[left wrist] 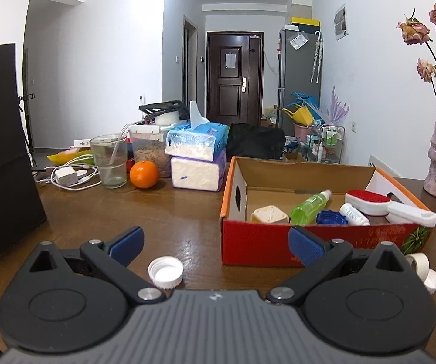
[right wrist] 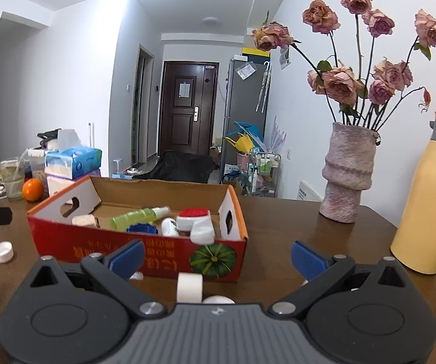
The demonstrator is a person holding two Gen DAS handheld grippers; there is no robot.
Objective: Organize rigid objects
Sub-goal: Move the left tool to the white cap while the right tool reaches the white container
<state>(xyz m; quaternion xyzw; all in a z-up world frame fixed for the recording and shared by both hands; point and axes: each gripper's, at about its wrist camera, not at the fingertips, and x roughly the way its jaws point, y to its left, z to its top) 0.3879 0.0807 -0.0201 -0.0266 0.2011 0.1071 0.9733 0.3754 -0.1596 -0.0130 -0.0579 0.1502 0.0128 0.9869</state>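
Brown wood makes up the table point(left wrist: 102, 212), and a red cardboard box point(left wrist: 254, 242) sits on it, open at the top. Inside the box lie a green bottle point(left wrist: 309, 206), a blue cap point(left wrist: 332, 218), a small white bottle point(left wrist: 353, 214), a red and white brush point(left wrist: 369, 201) and a cream cube point(left wrist: 269, 214). The left gripper point(left wrist: 215, 242) has its fingers wide apart and holds nothing — a white cap point(left wrist: 165, 271) lies on the table just below them. The right gripper point(right wrist: 218, 257) is spread wide too, with nothing in it. A roll of white tape point(right wrist: 189, 286) stands on edge on the table between its fingers, just in front of the box. A pink vase point(right wrist: 347, 179) stands near the table's far right edge, with a yellow flask point(right wrist: 427, 200) beside it.
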